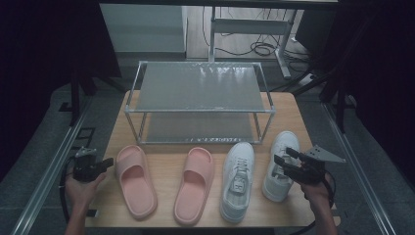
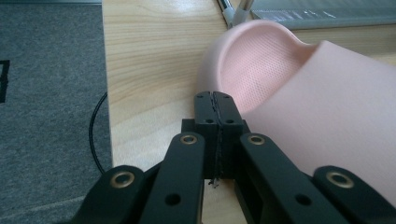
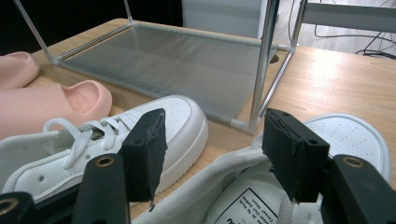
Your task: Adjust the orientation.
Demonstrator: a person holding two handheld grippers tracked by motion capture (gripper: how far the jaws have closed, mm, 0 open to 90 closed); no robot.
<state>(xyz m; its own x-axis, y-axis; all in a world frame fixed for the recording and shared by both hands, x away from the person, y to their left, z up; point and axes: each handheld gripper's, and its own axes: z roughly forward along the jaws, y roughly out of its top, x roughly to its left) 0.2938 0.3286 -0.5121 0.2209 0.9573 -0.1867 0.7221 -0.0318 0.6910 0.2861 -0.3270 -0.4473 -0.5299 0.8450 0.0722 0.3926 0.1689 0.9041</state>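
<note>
One label inside the right sneaker (image 3: 254,205) appears in the right gripper view.

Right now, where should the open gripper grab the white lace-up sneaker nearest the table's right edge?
Probably the padded heel collar of the right white sneaker: it lies flat, toe toward the metal-framed shoe rack, its opening facing up. The right gripper, jaws open above the collar, could come down from the heel side, one jaw inside.
</note>
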